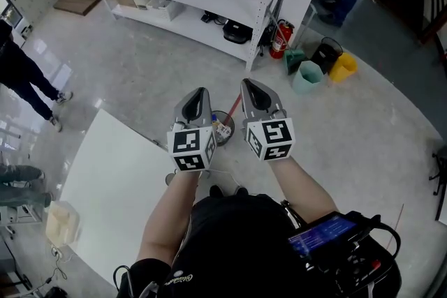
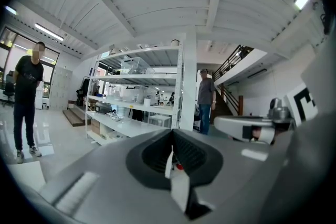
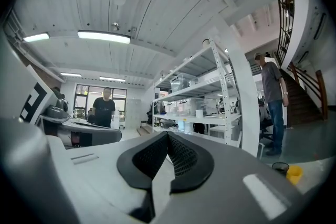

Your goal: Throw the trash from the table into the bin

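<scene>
Holding both grippers level and side by side over the bin, which to me reads like a "done" pose. The left gripper has its jaws pinched to a thin slit with nothing in them. The right gripper is fully closed and empty too. The trash sits inside the bin. The white table beside the bin shows no trash that I can see.

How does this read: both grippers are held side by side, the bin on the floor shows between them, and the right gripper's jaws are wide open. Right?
Not quite. The right gripper has its jaws together with nothing between them, as the right gripper view shows. The rest holds: in the head view it sits beside the left gripper, with the bin on the floor showing between them.
</scene>
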### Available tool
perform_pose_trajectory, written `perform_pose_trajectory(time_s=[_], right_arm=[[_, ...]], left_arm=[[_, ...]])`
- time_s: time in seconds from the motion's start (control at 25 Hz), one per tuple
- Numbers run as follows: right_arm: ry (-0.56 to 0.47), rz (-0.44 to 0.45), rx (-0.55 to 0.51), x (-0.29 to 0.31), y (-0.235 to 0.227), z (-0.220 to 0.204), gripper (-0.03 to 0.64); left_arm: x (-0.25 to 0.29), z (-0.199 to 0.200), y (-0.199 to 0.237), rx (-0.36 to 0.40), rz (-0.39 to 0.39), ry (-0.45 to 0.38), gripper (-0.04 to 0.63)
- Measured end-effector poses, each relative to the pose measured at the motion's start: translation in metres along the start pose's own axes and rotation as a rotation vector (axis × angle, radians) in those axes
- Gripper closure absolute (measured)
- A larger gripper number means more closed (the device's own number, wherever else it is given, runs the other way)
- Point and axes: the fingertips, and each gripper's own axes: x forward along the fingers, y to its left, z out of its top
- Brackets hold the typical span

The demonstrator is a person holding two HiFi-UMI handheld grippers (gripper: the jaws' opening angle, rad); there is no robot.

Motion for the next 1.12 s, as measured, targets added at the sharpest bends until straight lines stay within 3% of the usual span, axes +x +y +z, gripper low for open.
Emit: perform_pose_trajectory(time_s=[1.12], right_arm=[[0.048,0.002,-0.020,0.0042,-0.0008,-0.0078,0.617]], left_arm=[[0.0060,0.0046,-0.0037,0.037,-0.007,-0.015,0.588]])
